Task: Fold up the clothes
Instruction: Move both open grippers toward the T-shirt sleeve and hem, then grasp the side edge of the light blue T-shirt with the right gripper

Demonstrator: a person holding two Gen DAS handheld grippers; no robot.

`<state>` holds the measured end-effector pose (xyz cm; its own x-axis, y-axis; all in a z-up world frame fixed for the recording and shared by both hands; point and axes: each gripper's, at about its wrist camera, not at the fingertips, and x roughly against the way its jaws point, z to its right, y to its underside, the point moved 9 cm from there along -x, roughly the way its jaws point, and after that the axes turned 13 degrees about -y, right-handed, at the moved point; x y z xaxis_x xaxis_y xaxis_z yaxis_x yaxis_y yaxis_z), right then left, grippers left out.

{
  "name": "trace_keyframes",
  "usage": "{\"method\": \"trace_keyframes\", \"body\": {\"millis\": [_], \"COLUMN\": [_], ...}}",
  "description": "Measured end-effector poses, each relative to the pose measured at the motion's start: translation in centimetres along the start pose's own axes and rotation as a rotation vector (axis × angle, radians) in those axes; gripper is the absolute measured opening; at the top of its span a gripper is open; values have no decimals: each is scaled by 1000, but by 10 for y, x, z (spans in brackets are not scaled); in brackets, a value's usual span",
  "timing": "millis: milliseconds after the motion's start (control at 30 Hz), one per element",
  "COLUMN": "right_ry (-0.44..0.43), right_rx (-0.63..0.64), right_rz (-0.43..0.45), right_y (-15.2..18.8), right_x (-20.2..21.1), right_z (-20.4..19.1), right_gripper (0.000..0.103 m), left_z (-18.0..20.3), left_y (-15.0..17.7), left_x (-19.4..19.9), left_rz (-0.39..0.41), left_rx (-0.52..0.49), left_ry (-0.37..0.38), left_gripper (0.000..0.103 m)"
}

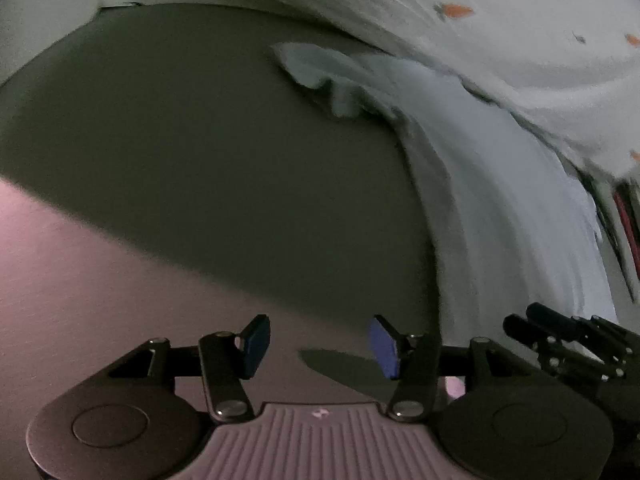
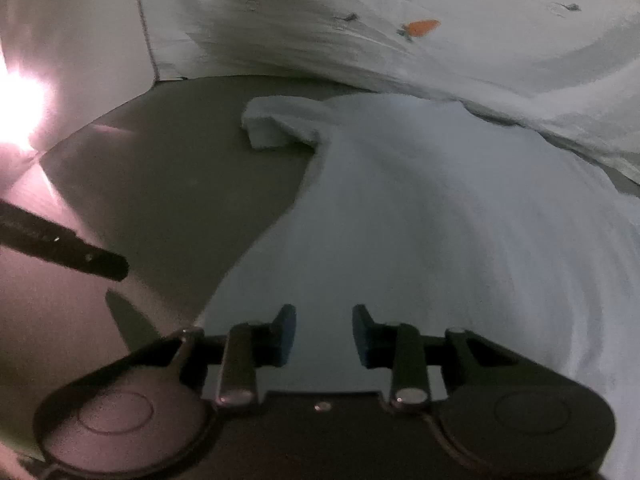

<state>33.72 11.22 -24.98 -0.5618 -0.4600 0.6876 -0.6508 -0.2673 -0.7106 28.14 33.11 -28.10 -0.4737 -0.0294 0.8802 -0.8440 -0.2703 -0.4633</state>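
A pale blue-white T-shirt (image 2: 440, 208) lies spread on the table, one short sleeve (image 2: 276, 124) sticking out to the left. It also shows in the left wrist view (image 1: 500, 200) along the right side. My left gripper (image 1: 318, 344) is open and empty over bare table, just left of the shirt's edge. My right gripper (image 2: 324, 334) is open and empty, its fingers hovering over the shirt's near edge. The right gripper's body (image 1: 572, 340) shows at the lower right of the left wrist view; a left finger (image 2: 80, 256) shows in the right wrist view.
A white cloth with small orange carrot prints (image 2: 420, 28) lies bunched behind the shirt; it also shows in the left wrist view (image 1: 520, 20). The table top (image 1: 180, 140) is grey-brown, partly in shadow. A bright glare (image 2: 16, 108) sits at the far left.
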Motion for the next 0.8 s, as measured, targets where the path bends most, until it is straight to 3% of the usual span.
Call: {"method": "trace_keyframes", "body": {"millis": [167, 533, 600, 700, 800], "right_ry": [-51, -65, -76, -103, -143], "right_rx": [77, 170, 205, 267, 323], "right_rz": [24, 31, 26, 12, -6], "right_y": [-42, -131, -141, -154, -164], "right_x": [-23, -93, -106, -128, -154], "right_z": [-4, 0, -2, -9, -23], "right_gripper": [29, 37, 33, 19, 19], "left_z": [-20, -15, -17, -25, -35], "left_y": [-24, -101, -113, -135, -152], "left_x": [-12, -54, -63, -82, -91], "left_rz": [1, 17, 8, -11, -14], "left_rx": [18, -8, 6, 51, 97], "left_ry": [-126, -179, -180, -185, -172], "left_gripper": [63, 63, 63, 64, 66]}}
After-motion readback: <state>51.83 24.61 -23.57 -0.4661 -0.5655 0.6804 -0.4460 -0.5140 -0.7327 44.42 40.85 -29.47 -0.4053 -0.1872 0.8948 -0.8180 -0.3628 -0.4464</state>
